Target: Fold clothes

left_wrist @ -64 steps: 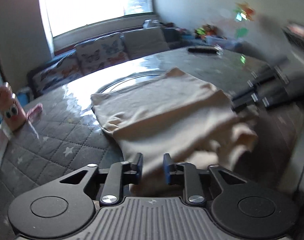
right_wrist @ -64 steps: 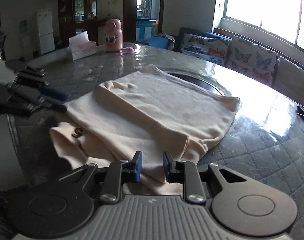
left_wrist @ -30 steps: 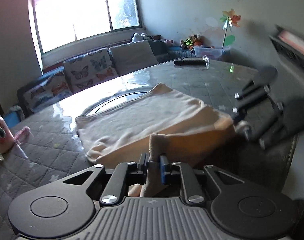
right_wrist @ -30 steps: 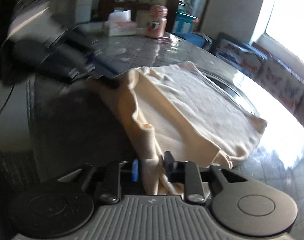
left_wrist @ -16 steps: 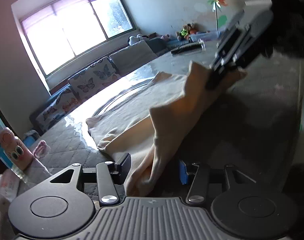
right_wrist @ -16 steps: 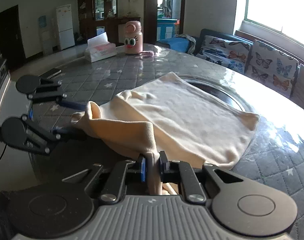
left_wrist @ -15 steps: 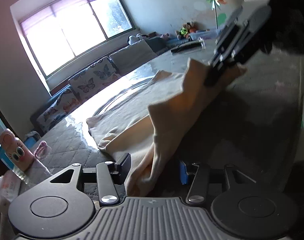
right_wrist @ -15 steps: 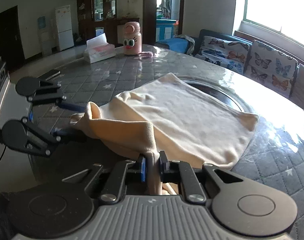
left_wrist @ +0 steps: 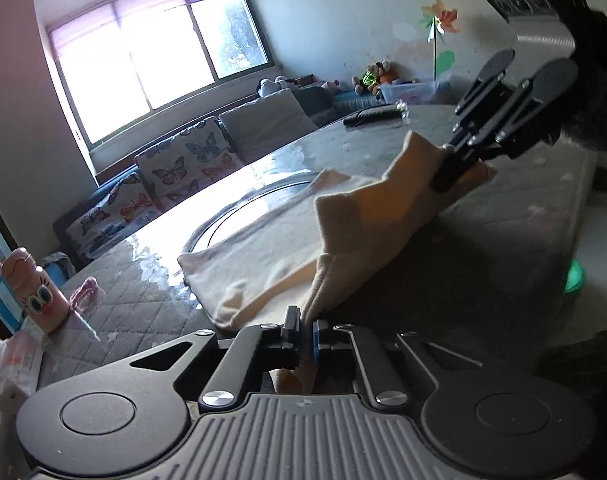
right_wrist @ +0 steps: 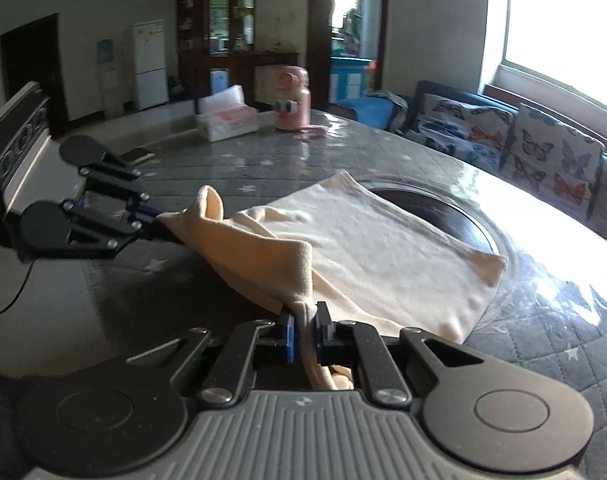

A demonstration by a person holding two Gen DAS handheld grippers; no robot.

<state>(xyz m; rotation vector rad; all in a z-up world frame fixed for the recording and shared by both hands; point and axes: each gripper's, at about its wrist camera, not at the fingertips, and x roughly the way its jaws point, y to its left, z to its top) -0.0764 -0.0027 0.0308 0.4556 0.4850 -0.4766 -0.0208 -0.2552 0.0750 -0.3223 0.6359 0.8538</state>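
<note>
A cream garment [left_wrist: 271,256] lies partly folded on a round table with a grey quilted cover [left_wrist: 135,312]. My left gripper [left_wrist: 305,330] is shut on one near corner of the garment. My right gripper [right_wrist: 303,326] is shut on the other near corner [right_wrist: 299,272]. Both hold the near edge raised above the table, stretched between them. The far part of the garment [right_wrist: 383,240] rests flat on the table. The right gripper also shows in the left wrist view [left_wrist: 449,168], and the left gripper in the right wrist view [right_wrist: 155,216].
A pink cartoon bottle [right_wrist: 291,106] and a tissue box [right_wrist: 225,120] stand at the far side of the table. A dark remote [left_wrist: 371,114] lies near the opposite edge. A sofa with butterfly cushions [left_wrist: 175,172] stands under the window behind the table.
My left gripper has shut on the garment's near corner; half a second ago its jaws stood open around the cloth. Both grippers have lifted the near edge off the table.
</note>
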